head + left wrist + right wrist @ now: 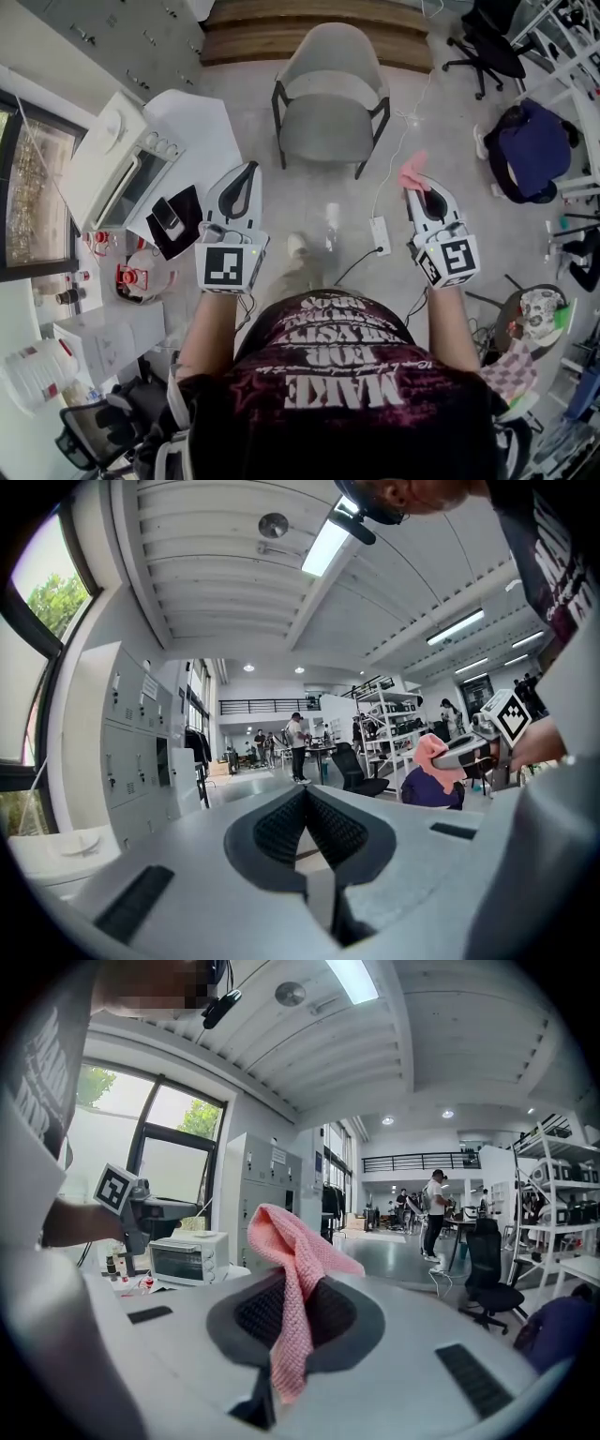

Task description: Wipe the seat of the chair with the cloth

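**Cloth clamped; chair seat not yet reached**

The pink cloth [292, 1269] is a soft, light knit. It droops over the jaws, and you should expect it to bunch under pressure, so press it flat against the surface. Your right gripper [295, 1314] is closed on it, with one end hanging below the jaws. The chair seat [330, 131] stands ahead, well apart from both grippers. Your left gripper [307, 803] has its jaws together, holding nothing. Any dirt on the seat is too small to make out.
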The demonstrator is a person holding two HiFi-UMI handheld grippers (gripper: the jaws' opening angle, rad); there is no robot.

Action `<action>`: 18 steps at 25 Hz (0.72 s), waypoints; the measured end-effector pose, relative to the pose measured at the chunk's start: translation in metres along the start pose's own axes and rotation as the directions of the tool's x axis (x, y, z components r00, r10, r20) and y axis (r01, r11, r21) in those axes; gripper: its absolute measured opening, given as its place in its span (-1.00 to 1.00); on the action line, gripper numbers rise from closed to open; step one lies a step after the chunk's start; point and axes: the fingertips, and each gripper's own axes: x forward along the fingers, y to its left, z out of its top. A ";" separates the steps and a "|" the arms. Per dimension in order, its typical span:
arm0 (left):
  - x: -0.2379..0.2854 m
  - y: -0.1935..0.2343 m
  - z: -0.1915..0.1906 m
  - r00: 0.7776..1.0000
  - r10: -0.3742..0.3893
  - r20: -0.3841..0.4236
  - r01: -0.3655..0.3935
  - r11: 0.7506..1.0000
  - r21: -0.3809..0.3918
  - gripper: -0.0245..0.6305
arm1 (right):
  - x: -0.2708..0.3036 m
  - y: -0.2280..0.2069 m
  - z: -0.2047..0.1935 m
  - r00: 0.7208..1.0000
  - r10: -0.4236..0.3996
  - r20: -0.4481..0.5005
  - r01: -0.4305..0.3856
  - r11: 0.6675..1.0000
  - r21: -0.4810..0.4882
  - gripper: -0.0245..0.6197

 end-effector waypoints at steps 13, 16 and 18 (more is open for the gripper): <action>0.075 0.083 -0.009 0.999 -0.040 -0.015 0.040 0.999 -0.006 -0.92 | 0.099 -0.015 0.029 0.999 -0.033 -0.016 0.033 0.999 -0.020 -0.83; 0.090 0.102 -0.015 0.998 -0.054 -0.017 0.054 0.998 -0.022 -0.93 | 0.119 -0.015 0.033 0.998 -0.049 -0.028 0.048 0.999 -0.024 -0.83; 0.098 0.112 -0.019 0.997 -0.074 -0.004 0.074 0.997 -0.027 -0.93 | 0.130 -0.014 0.037 0.998 -0.059 -0.030 0.058 0.998 -0.027 -0.83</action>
